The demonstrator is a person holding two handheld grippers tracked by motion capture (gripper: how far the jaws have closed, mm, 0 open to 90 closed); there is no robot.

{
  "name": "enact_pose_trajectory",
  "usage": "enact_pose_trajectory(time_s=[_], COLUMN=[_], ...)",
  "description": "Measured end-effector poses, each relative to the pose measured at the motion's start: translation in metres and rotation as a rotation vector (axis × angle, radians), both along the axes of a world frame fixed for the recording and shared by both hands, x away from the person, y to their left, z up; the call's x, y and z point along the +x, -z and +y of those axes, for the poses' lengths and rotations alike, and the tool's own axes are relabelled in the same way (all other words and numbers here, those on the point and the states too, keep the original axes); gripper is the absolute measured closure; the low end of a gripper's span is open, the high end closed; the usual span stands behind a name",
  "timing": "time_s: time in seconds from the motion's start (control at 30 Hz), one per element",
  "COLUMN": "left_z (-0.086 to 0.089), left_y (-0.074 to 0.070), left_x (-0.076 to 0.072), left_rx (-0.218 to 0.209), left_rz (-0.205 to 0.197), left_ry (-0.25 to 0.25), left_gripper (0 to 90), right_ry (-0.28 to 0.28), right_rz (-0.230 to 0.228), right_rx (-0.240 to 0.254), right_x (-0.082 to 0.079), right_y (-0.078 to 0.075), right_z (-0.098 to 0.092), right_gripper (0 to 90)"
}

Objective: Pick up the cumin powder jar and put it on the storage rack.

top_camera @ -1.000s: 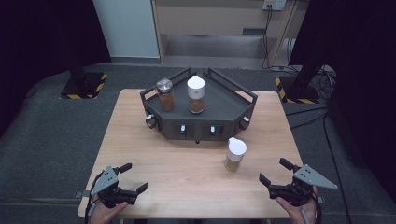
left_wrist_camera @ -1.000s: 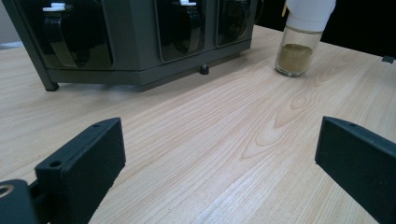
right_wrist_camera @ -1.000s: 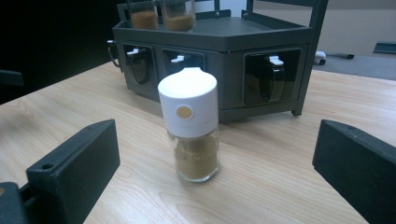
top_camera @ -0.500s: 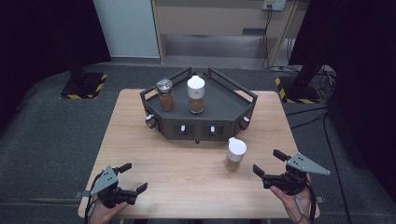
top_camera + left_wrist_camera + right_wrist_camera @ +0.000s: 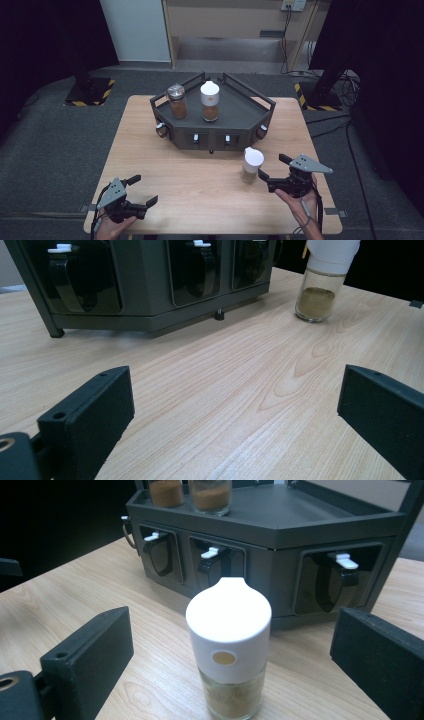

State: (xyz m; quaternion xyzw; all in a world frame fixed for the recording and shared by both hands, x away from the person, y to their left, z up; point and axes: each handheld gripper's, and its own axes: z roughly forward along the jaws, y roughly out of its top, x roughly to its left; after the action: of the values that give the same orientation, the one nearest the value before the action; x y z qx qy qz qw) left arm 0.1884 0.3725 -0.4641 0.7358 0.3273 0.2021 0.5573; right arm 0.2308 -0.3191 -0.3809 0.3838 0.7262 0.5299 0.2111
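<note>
Three spice jars (image 5: pixel 252 165), one between right tool's (image 5: pixel 274 168) spread, just-closing jaws; left tool (image 5: pixel 141 189) spread.

high view overhead facing forward, gripper views low, sharing rack (image 5: pixel 215 125)

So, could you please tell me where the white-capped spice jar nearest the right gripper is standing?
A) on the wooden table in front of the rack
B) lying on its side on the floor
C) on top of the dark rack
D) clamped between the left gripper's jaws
A: the white-capped spice jar stands upright on the wooden table, in front of the dark rack, just ahead of the open right gripper.
</note>
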Motion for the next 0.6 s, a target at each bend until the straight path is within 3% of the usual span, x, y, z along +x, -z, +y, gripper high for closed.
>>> enact_pose_trajectory(time_s=[0.2,0.6], left_z=[0.0,0.0], left_y=[0.0,0.0], left_x=[0.0,0.0], left_rx=[-0.001,0.0], left_rz=[0.0,0.002], left_ry=[-0.001,-0.003], left_gripper=[0.4,0.4], right_ry=[-0.017,-0.073], right_rz=[0.024,0.02], right_rx=[-0.02,-0.062], right_x=[0.016,0.041], right_y=[0.007,0.017], right_z=[0.008,0.019], right_gripper=[4.6,9.5])
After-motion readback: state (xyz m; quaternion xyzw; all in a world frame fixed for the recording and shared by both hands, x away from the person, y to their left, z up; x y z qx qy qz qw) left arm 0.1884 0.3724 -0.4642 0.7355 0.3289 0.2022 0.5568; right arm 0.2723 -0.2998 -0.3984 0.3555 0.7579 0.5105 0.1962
